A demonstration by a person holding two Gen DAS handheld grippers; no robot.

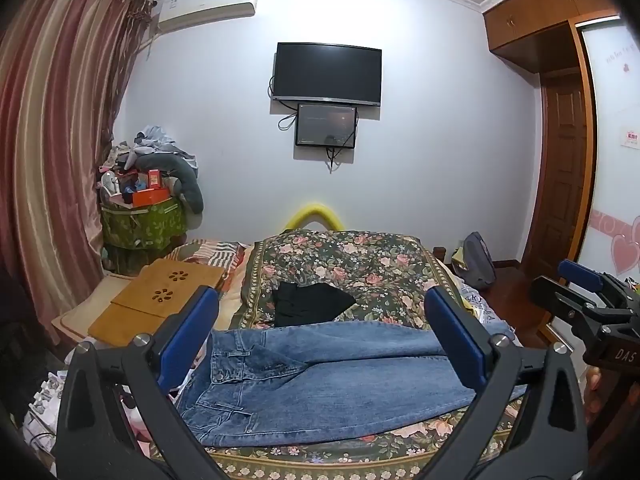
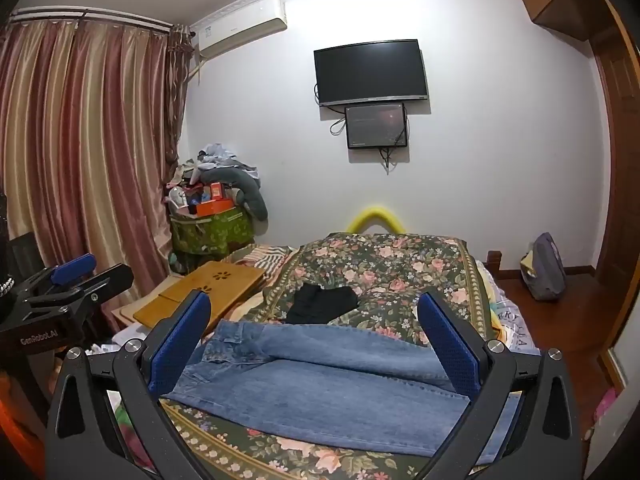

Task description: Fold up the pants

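The jeans lie spread flat across the near end of the bed, on its flowered cover, waistband to the left and the two legs running side by side to the right. Both the left tongs and the right tongs hang above them with jaws spread wide and nothing between. Denim like this looks heavy and limp but not slippery, so it should hold a crease; I would pinch it at the thick waistband and at the leg hems, where the cloth bunches least.
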